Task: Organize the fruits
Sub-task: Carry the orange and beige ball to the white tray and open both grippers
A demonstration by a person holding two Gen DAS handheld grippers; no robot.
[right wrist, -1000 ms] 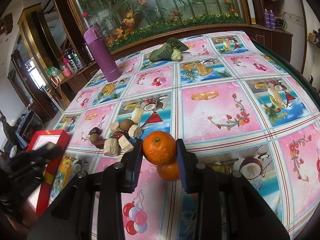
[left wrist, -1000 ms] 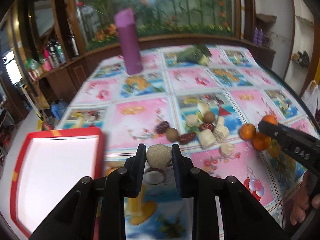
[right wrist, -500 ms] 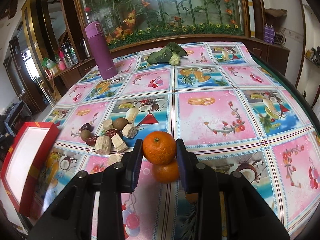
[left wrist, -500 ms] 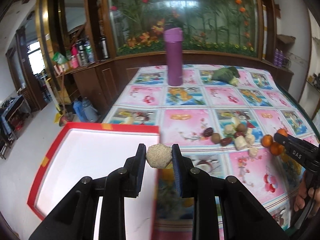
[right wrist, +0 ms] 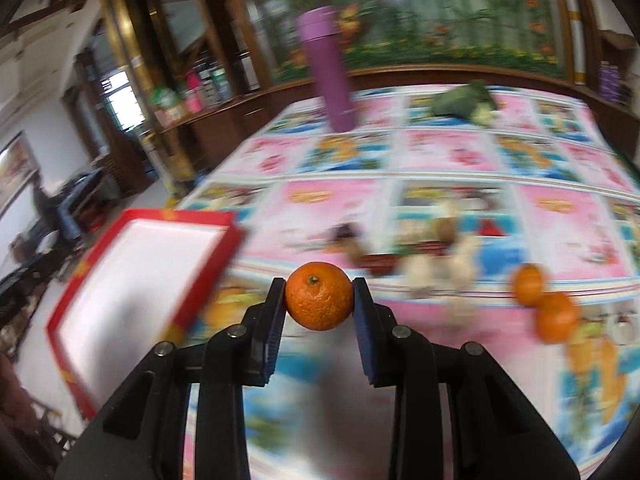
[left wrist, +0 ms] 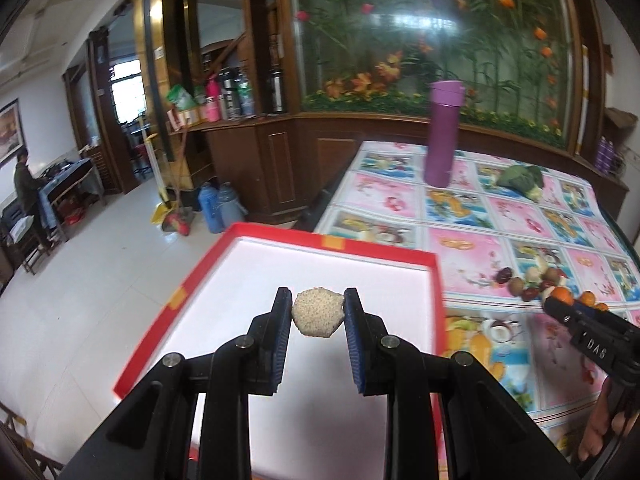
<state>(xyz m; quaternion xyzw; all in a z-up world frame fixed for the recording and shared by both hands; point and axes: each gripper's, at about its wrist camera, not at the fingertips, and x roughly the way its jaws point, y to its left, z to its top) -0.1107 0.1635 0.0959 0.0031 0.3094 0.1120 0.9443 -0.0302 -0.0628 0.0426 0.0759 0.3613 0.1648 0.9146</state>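
Left gripper (left wrist: 318,316) clamped on a pale, speckled beige chunk (left wrist: 318,317) — held level between the two blue pads, up in the air over the white inside of the red-rimmed tray (left wrist: 332,243). Pointing roughly toward 12 o'clock, with the tray spread out underneath and out to 11 o'clock, hanging off the table's near corner.

Right gripper (right wrist: 319,298) squeezed shut on a mandarin (right wrist: 319,296), stem end facing the camera, lifted clear of the fruit-print tablecloth (right wrist: 460,152). Same tray sitting off at 9 o'clock in the right wrist view, well apart from the mandarin. Lots of blur in that view, so fine detail is mushy.

Two more mandarins (right wrist: 546,306) left on the cloth at about 3 o'clock, touching each other. Blurry little pile of brown and pale pieces (right wrist: 420,252) just past the gripped mandarin, around 1 o'clock.

From the left wrist view, right gripper poking in at 4 o'clock with a bit of hand (left wrist: 604,428) under it. Purple bottle (left wrist: 442,132) standing upright at the far end, around 1 o'clock, green vegetable (left wrist: 520,178) just beside it to the right.
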